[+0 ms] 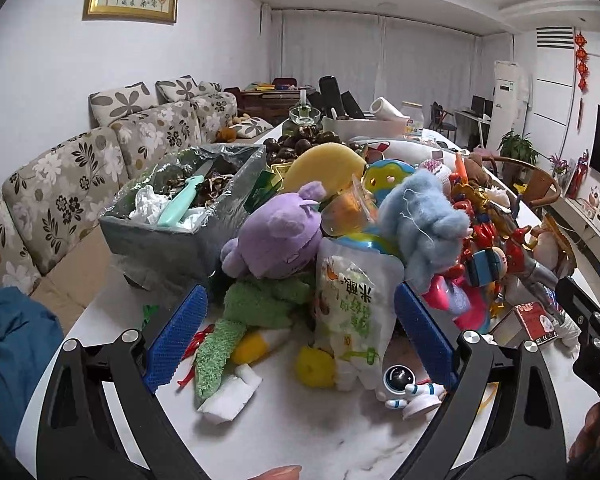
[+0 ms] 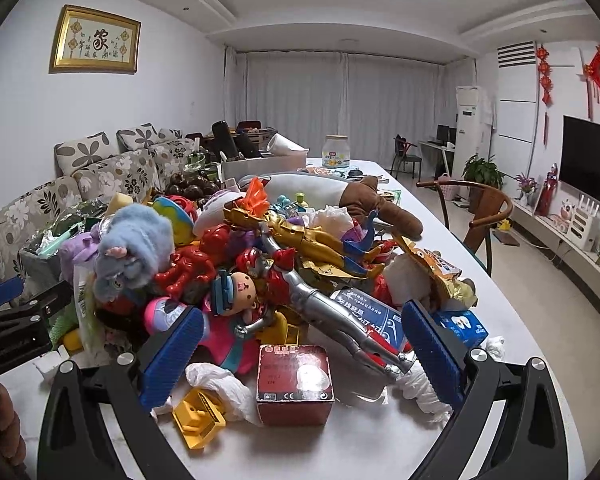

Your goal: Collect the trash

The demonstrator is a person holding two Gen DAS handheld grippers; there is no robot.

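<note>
**Two open claws facing a heap of toys and trash on the table**

The left claw point(image 1: 300, 328) is hovering wide open and empty over the near edge of the white table point(image 1: 320, 432). Directly ahead, between its blue fingers point(image 1: 178, 336), a clear snack pouch point(image 1: 350, 312) is leaning against the pile, its long axis running roughly away from the camera, along the fingers. The lined gray bin point(image 1: 180, 216), already holding tissue and scraps, is sitting to the left of the pile and beyond the left finger. The right claw point(image 2: 304, 354) is likewise standing open and holding nothing; a red box point(image 2: 294, 384) and a crumpled white tissue point(image 2: 220, 386) are lying just ahead of it. Judged from this layout, the left claw is the nearer to both pouch and bin, so a grasp would call for closing across the pouch's width.
</note>
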